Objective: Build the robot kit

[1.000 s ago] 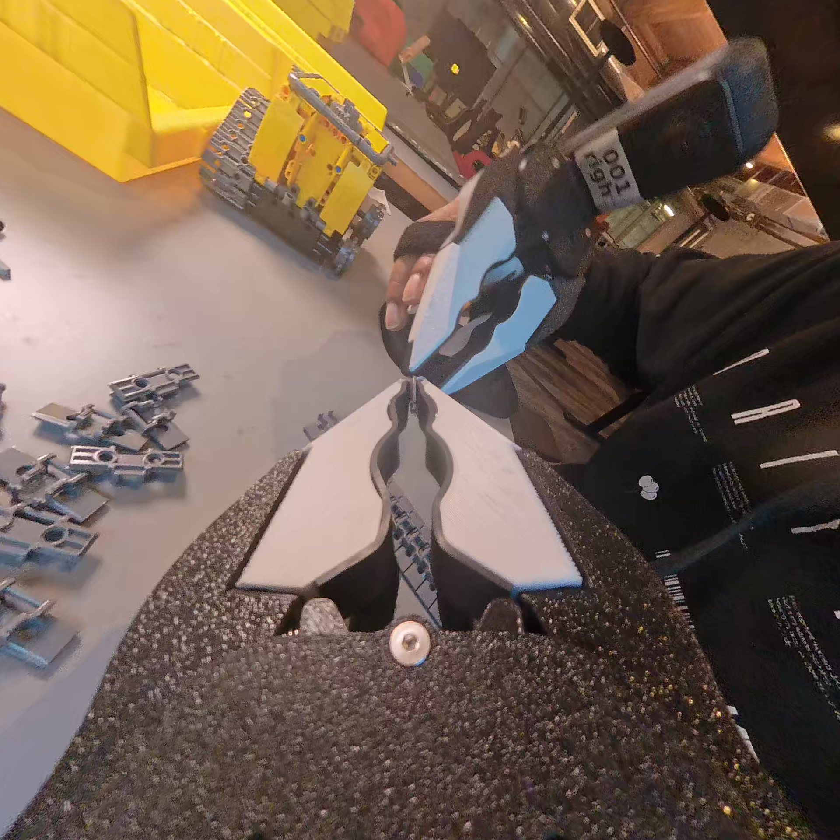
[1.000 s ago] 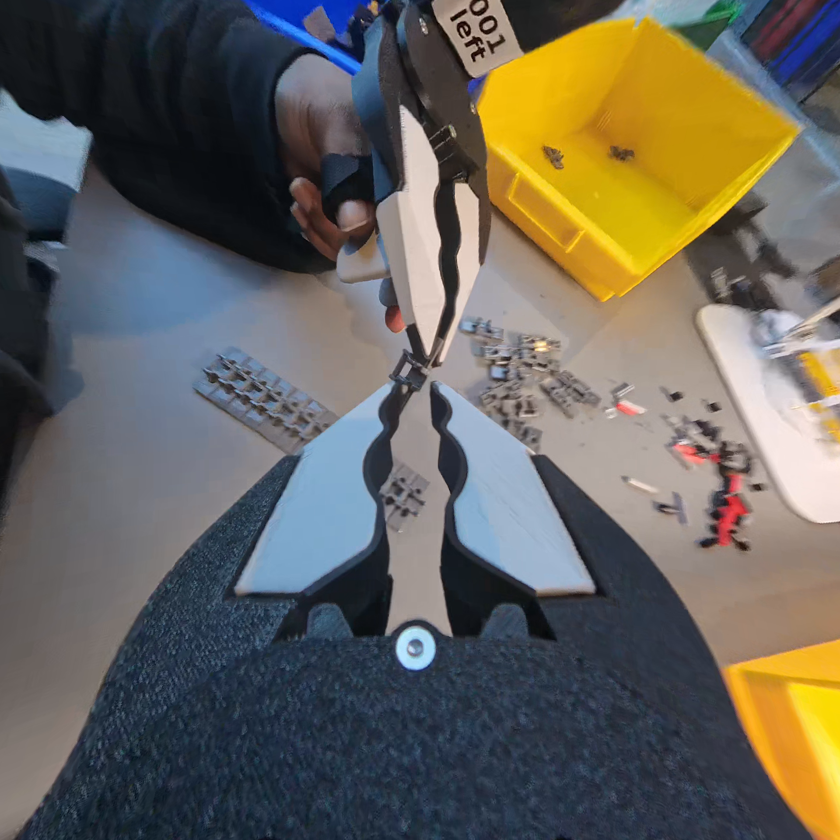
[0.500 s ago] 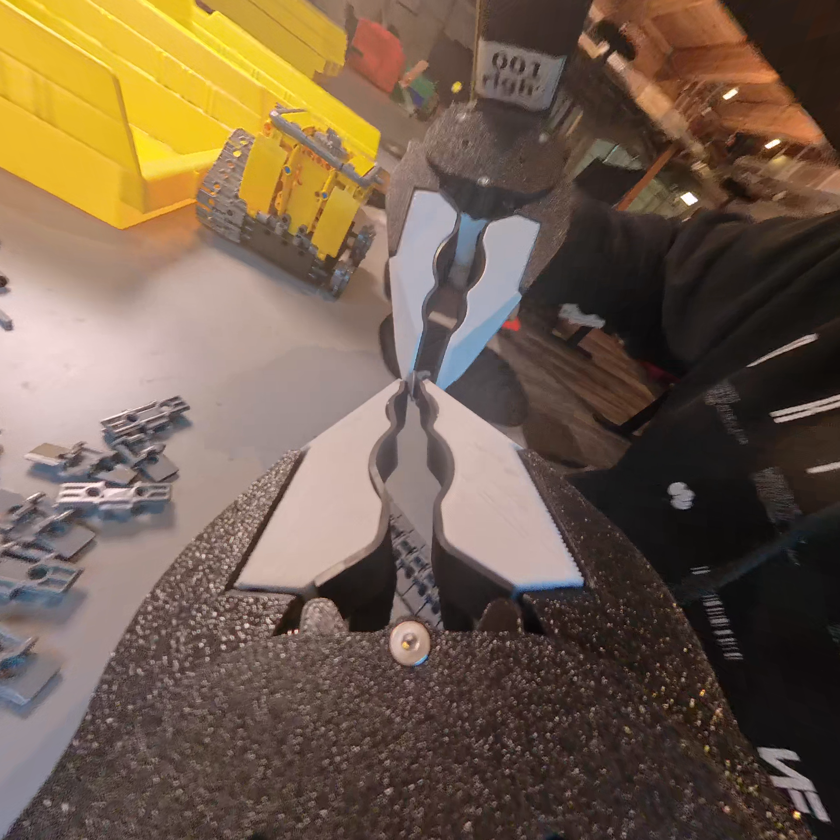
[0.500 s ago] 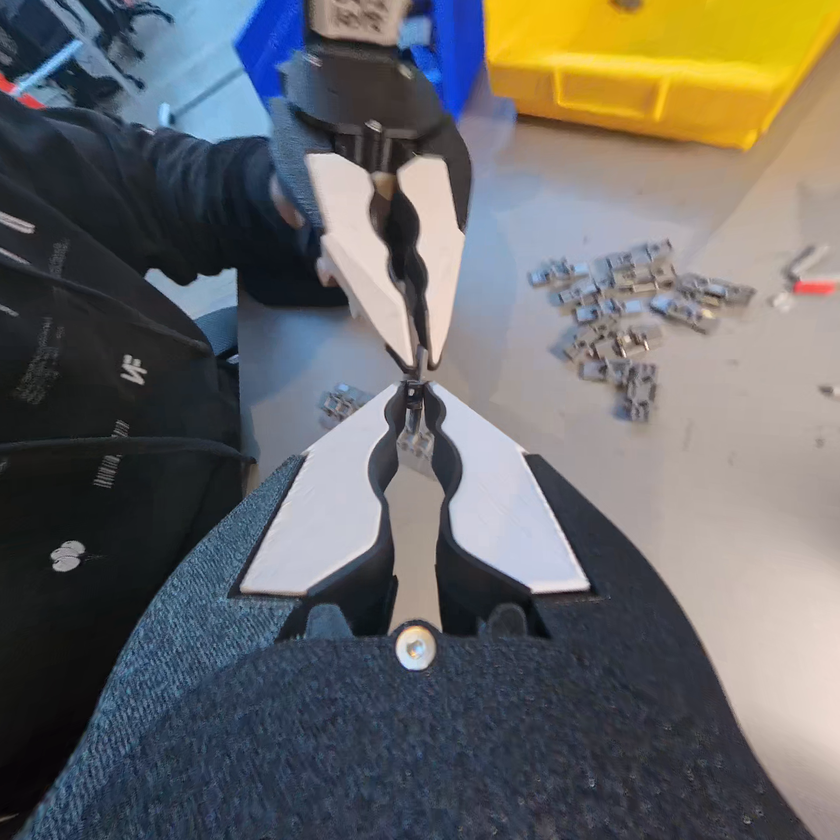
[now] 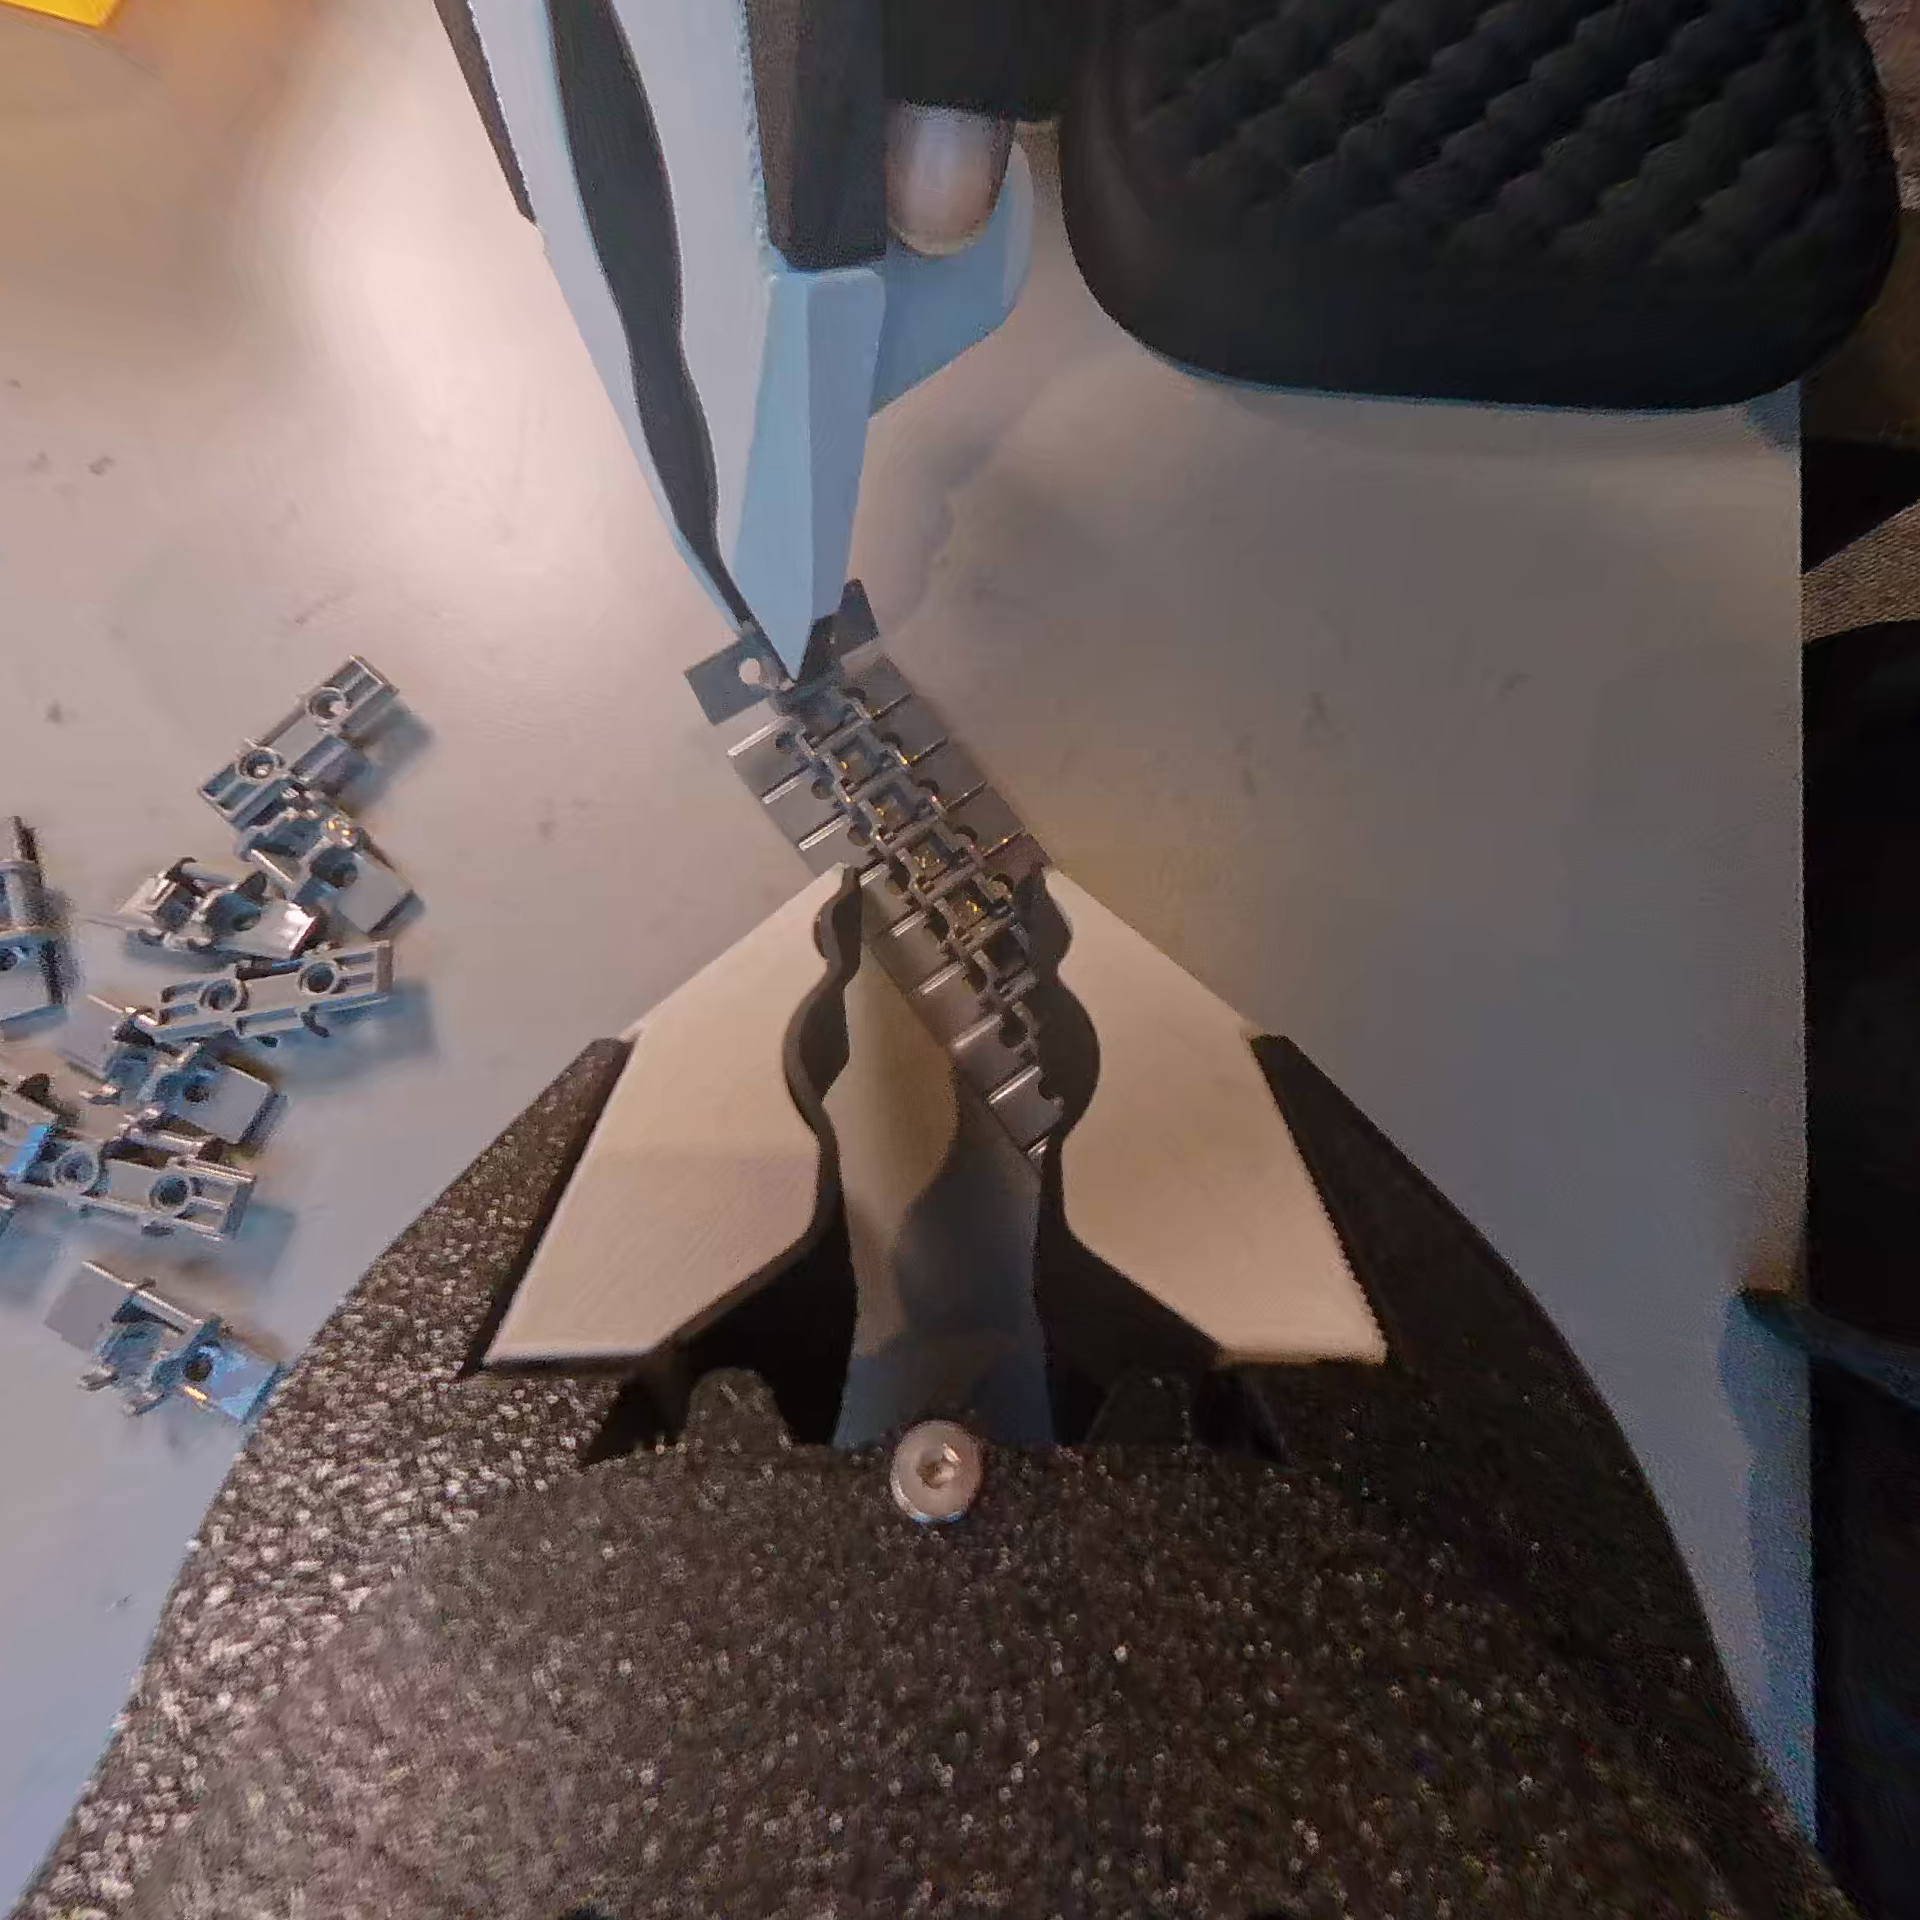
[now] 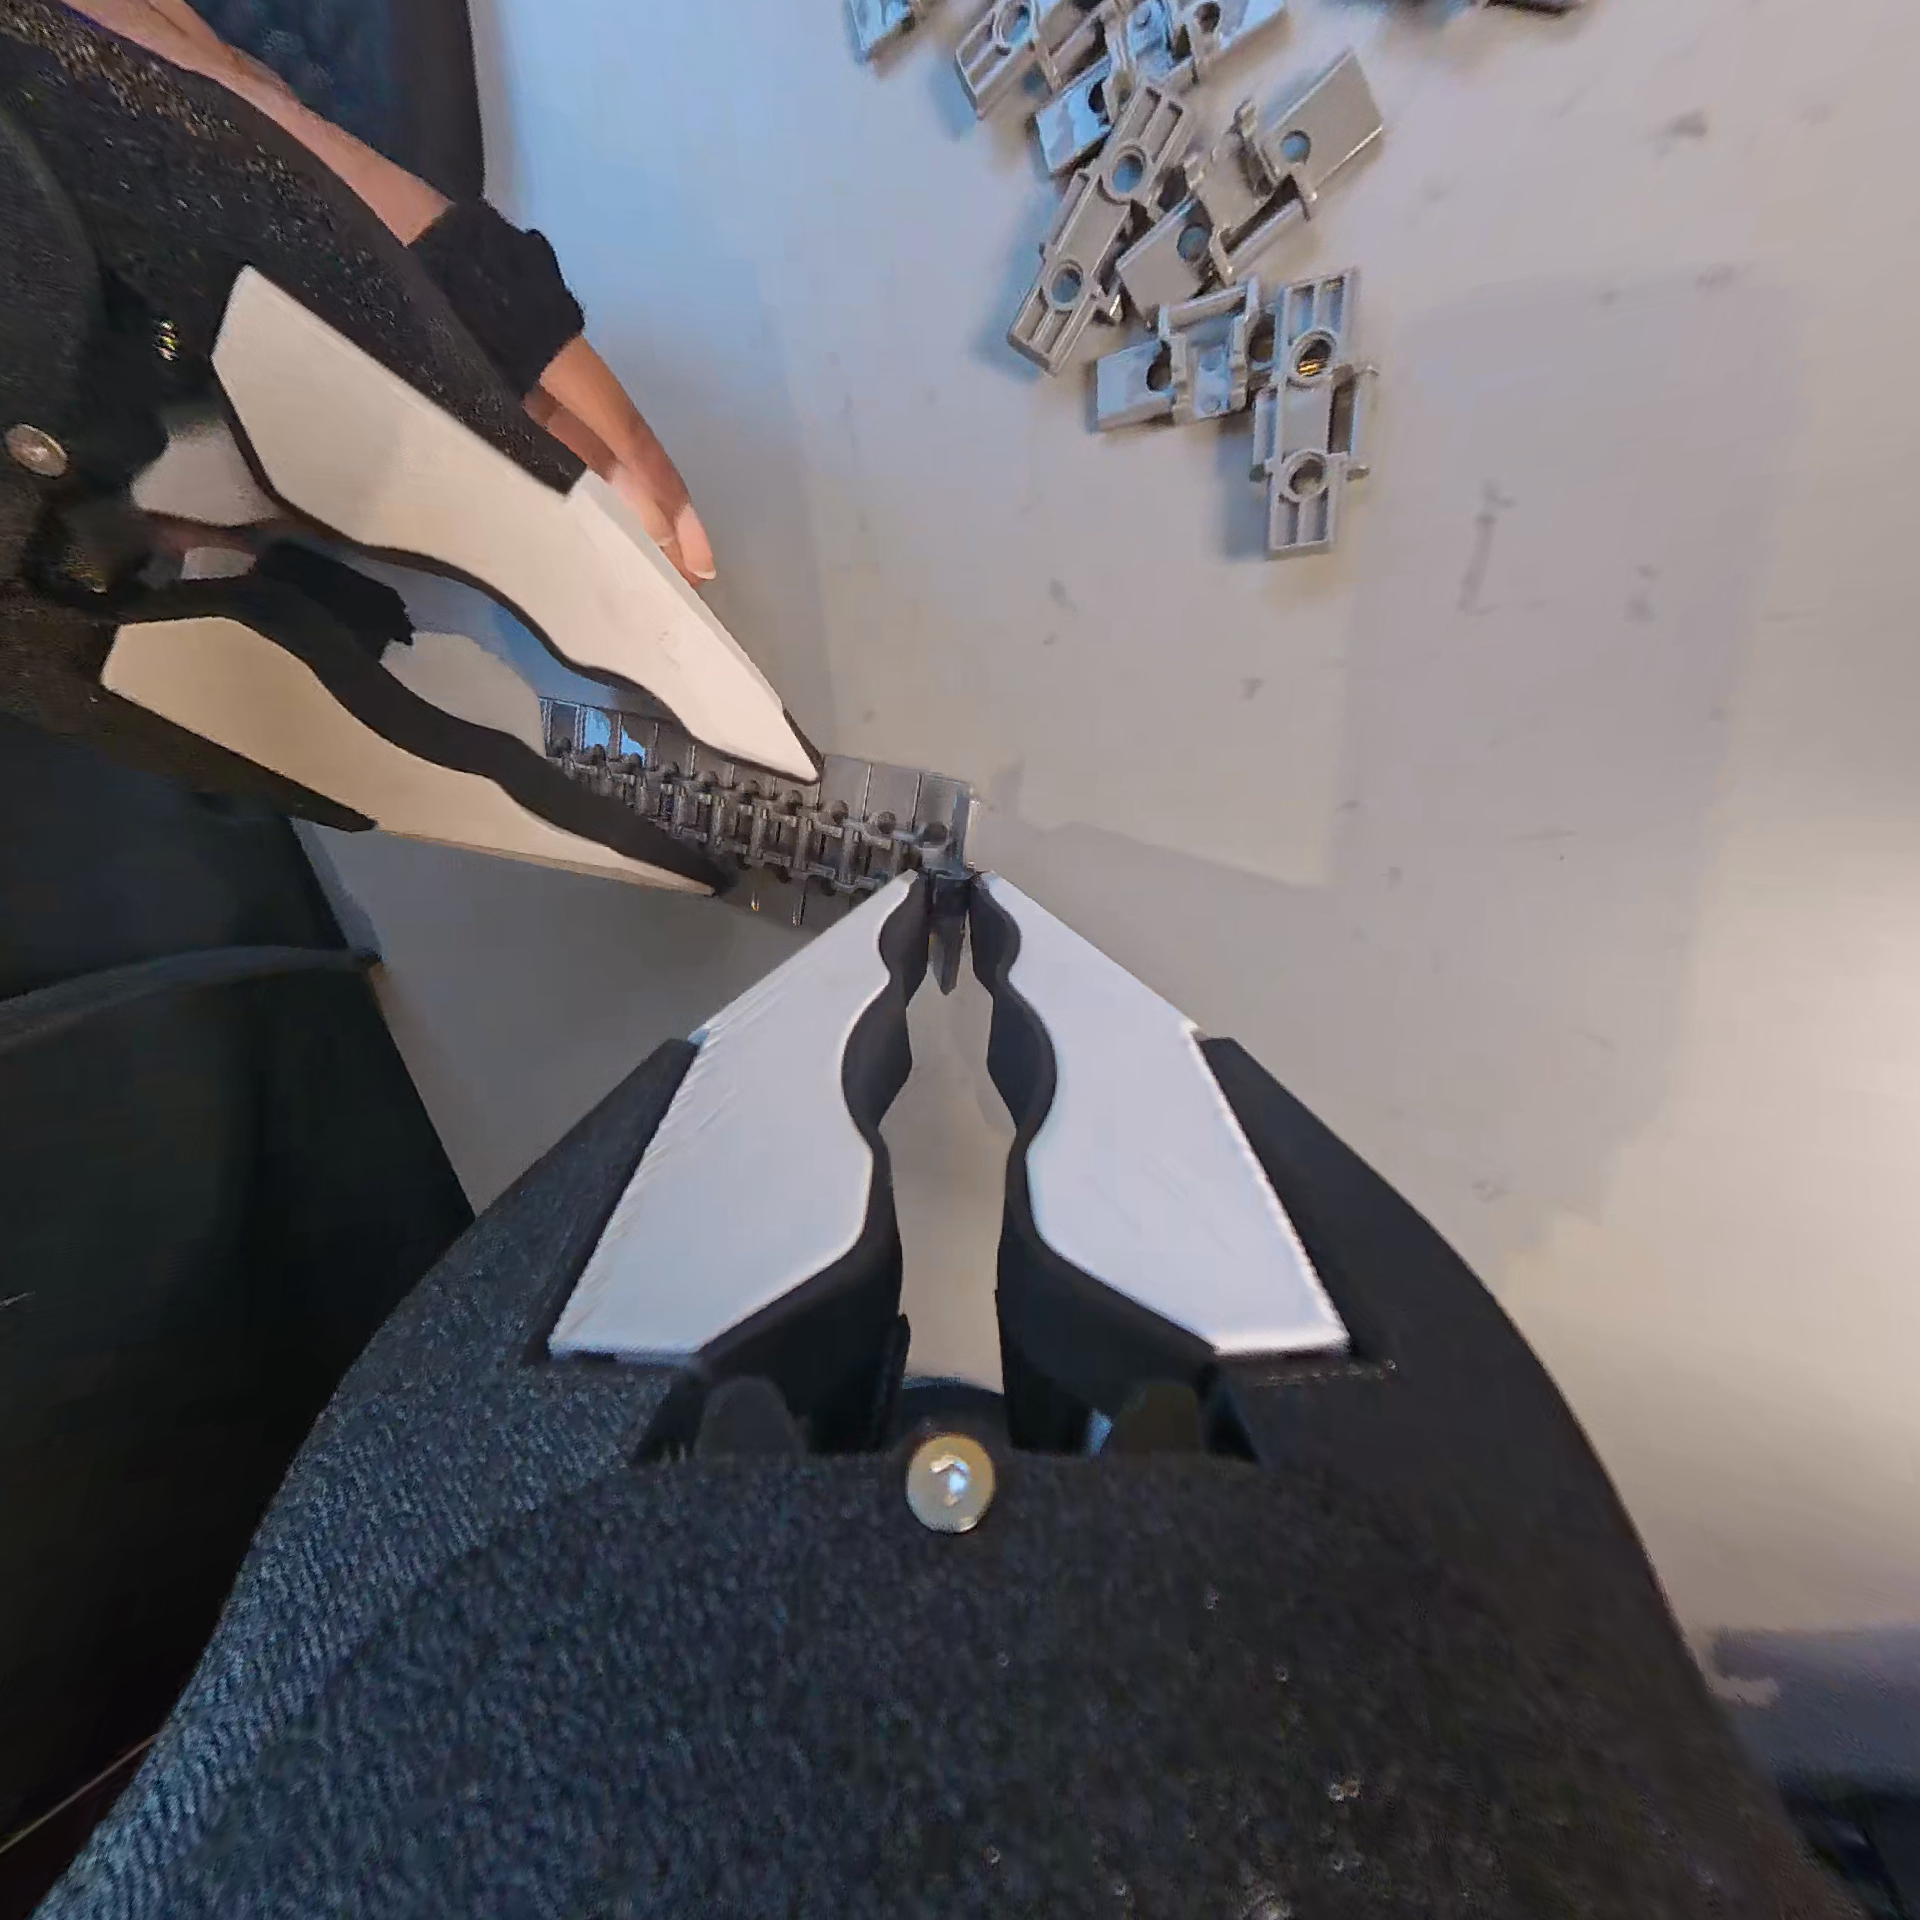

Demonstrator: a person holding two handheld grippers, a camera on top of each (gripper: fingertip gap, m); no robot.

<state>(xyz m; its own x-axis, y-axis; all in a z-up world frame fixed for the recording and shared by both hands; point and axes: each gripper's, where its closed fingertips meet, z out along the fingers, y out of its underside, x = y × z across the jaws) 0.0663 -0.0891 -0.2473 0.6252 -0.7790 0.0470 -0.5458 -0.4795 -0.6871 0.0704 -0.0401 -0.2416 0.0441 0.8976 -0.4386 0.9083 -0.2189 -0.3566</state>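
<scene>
Pale grey, the surface [image 5: 1351, 727] carries everything here, with faint scuffs on it and a dark drop past its edge on one side.

Along it lies a strip of joined grey track links [image 5: 883, 790], close to that edge. The left gripper [image 5: 940, 883] is part-open, its fingers straddling the near stretch of the strip: one finger's black inner lining lies against the strip's side, while a gap shows between the strip and the other finger. Whether it truly grips, I cannot tell.

The right gripper [image 6: 943, 883] has its tips almost together, pinched on a single link [image 5: 740, 675] held at the strip's far end, touching the last joined link. In the left wrist view that link shows as a small grey plate with a hole, under the right gripper's tip.

A hand [image 6: 623, 457] in a black fingerless glove sits behind the left gripper.

Loose links [image 6: 1195, 239] lie in a heap farther toward the middle of the surface, well apart from both grippers.
</scene>
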